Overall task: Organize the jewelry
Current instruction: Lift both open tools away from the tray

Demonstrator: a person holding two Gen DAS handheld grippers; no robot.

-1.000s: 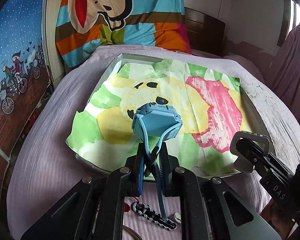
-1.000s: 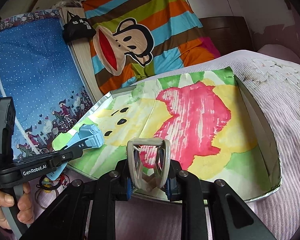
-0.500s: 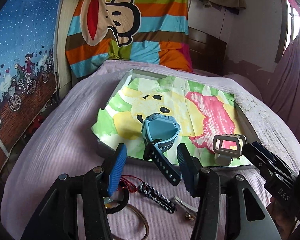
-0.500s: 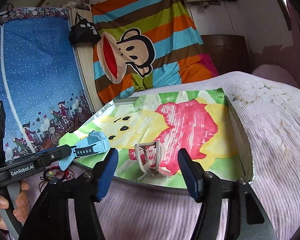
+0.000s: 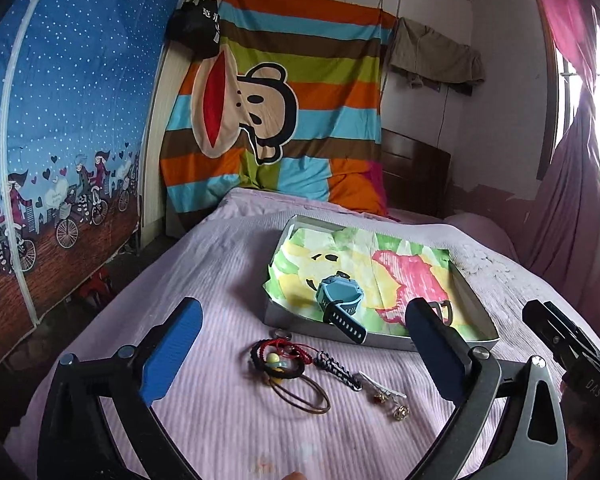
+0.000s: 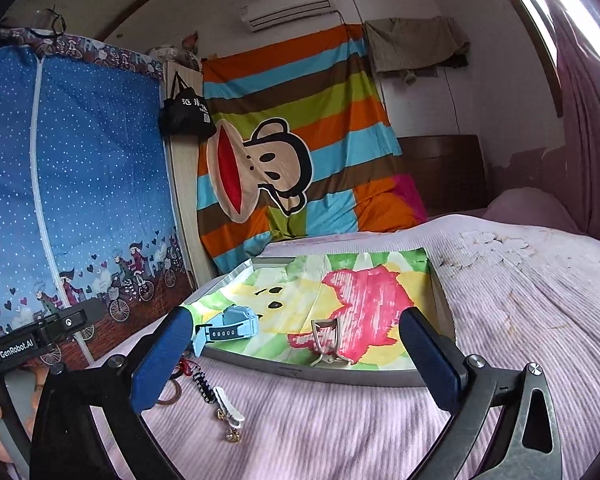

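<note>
Both empty, jaws spread. Left hand-held gripper [image 5: 300, 354] nearer the bracelets [image 5: 278, 360] on the bed [image 5: 204, 280], at 12 o'clock between its fingers; striped clip [image 5: 338, 365] beside them, long axis toward 4 o'clock. Right hand-held gripper [image 6: 296, 354] faces the tray [image 6: 380, 377].

A bed [image 5: 204, 280] with a pale purple cover carries a shallow tray [image 5: 388, 338] farther back; nearer lie bracelets [image 5: 278, 360], a hair tie [image 5: 300, 394], a striped clip [image 5: 338, 369] and earrings [image 5: 390, 398].
</note>
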